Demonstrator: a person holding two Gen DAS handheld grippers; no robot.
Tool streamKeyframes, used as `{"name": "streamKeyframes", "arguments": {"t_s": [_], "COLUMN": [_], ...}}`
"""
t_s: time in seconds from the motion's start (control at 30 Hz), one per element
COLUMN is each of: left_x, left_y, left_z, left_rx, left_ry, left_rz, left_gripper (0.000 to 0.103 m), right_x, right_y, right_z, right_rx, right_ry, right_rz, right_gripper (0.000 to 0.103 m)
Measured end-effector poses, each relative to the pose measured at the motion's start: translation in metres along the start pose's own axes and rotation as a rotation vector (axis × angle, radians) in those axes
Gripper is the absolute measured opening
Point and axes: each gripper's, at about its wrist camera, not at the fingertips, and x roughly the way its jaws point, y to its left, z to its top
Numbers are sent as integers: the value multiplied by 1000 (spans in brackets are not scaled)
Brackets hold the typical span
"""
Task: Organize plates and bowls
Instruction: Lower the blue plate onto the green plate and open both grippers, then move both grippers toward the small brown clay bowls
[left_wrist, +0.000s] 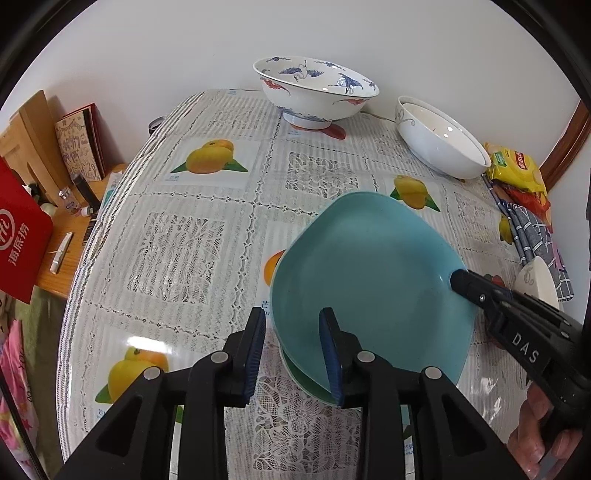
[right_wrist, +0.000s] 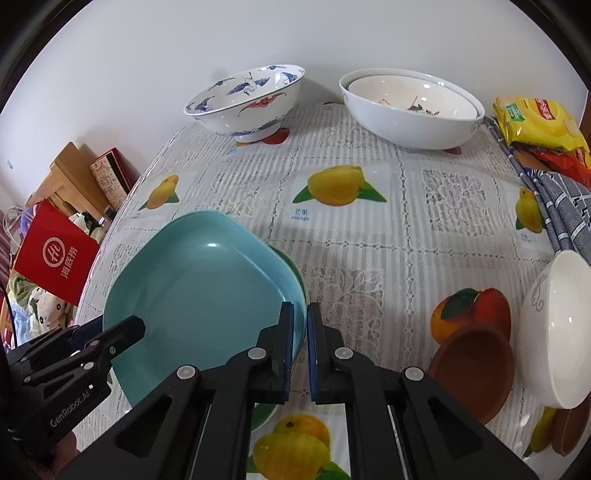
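Teal plate (right_wrist: 199, 295) sat tilted atop green plate (right_wrist: 295, 273), right gripper (right_wrist: 300, 325) pinching its rim, left gripper (left_wrist: 291, 332) open astride opposite edge. Best lowered level, corners aligned.

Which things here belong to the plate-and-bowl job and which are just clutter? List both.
Job: teal plate, green plate under it, crane-pattern bowl, nested white bowls, single white bowl, brown dishes.
Clutter: snack packets, checked cloth, red bag, books.
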Motion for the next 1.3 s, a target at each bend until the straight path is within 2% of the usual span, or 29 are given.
{"name": "streamKeyframes", "arguments": {"t_s": [0.2, 0.3, 0.4, 0.67, 0.8, 0.93, 1.03, 1.1, 1.17, 1.23, 1.3], "left_x": [-7, -8, -6, -19, -35, -53, -67, -77, -85, -91, -95], "left_y": [-4, -6, -6, -11, -16, -25, -37, -50, -64, -78, -94], "left_z": [-3, -8, -13, -21, -26, -30, -32, -33, -34, -35, -36], "left_rx": [9, 6, -4, 9, 18, 30, 47, 61, 81, 94, 101], "left_ry": [-18, -13, 7, 11, -7, -35, -60, -77, -93, -108, -116], "left_rz": [-10, 10, 2, 32, 43, 48, 43, 34, 24, 14, -1], "left_gripper": [31, 22, 19, 26, 31, 31, 31, 31, 31, 32, 32], "right_x": [-21, -31, -36, -45, -66, -91, -104, -116, -144, -151, -177], "right_y": [-5, -7, -15, -29, -37, -48, -57, -66, -90, -96, -121], "right_z": [8, 5, -2, -17, -29, -41, -47, -52, -63, -66, -77], "right_rx": [4, -6, 13, 49, 47, 47, 52, 58, 77, 81, 97], "right_ry": [-43, -51, -45, -36, -56, -92, -105, -115, -166, -178, -211], "right_rz": [10, 3, 4, 11, 5, -18, -30, -46, -96, -110, -169], "right_gripper": [8, 8, 11, 13, 14, 25, 26, 32, 44, 50, 53]}}
